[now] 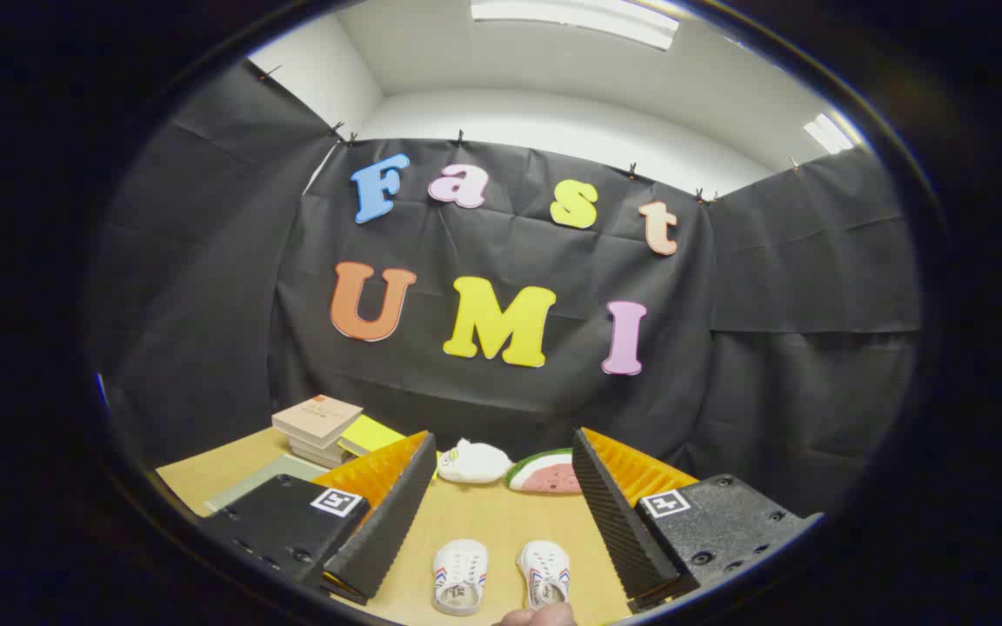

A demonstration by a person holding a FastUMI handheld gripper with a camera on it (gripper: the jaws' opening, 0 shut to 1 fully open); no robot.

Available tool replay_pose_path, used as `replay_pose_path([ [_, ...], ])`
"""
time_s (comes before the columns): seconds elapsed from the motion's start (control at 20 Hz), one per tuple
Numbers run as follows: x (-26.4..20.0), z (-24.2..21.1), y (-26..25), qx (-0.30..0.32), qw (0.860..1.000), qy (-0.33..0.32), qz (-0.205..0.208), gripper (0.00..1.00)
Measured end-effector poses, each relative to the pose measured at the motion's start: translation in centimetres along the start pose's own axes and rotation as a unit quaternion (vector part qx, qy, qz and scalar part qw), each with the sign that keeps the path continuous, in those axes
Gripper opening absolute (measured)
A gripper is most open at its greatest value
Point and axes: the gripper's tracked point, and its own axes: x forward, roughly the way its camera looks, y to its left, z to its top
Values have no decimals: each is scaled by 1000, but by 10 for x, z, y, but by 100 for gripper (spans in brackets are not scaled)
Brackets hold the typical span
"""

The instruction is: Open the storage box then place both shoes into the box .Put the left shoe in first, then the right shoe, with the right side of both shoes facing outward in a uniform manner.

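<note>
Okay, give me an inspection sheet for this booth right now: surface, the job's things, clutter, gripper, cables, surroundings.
Surface: wooden table, bare between the fingers.
Job's things: two white shoes side by side on the table, between the fingers and low in the view, toes pointing away. A bit of a hand shows just below the right-hand one.
Clutter: stack of books with a yellow pad beside it and a grey sheet in front; white plush toy and watermelon-slice toy at the table's far edge.
Gripper: hand-held gripper open, fingers wide apart, holding nothing.
Cables: nothing seen.
Surroundings: black cloth wall, white ceiling with light panels.
</note>
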Motion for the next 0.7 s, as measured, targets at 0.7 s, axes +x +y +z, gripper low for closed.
replay_pose_path([
  [0.7, 2, 1, -2, 22, 1000, -3, 3, 100],
])
